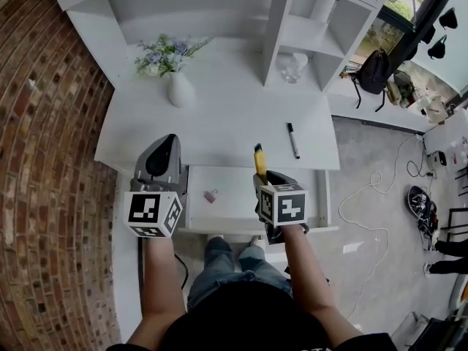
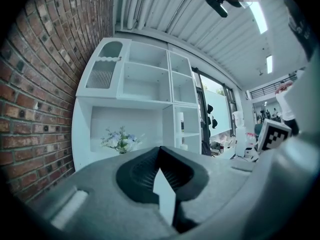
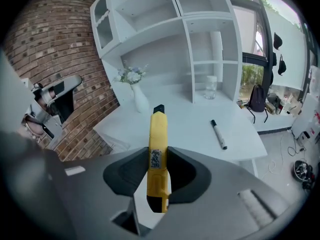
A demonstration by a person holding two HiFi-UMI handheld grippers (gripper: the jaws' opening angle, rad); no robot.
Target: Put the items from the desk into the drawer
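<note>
My right gripper (image 1: 261, 175) (image 3: 159, 159) is shut on a yellow utility knife (image 1: 259, 161) (image 3: 157, 156), which sticks out forward past the jaws. It hovers over the open white drawer (image 1: 238, 209) under the desk's front edge. A small pink binder clip (image 1: 210, 195) lies inside the drawer at its left. A black-and-white marker (image 1: 292, 140) (image 3: 218, 134) lies on the white desk (image 1: 219, 126) to the right. My left gripper (image 1: 162, 153) (image 2: 160, 156) hangs at the drawer's left end, jaws closed together with nothing between them, pointing up at the shelves.
A white vase with flowers (image 1: 180, 90) (image 3: 140, 102) (image 2: 120, 140) stands at the desk's back left. A shelf unit with a glass jar (image 1: 292, 68) (image 3: 211, 88) rises at the back right. A brick wall (image 1: 44, 159) runs along the left. A backpack (image 1: 374, 72) and cables (image 1: 380, 178) lie on the floor to the right.
</note>
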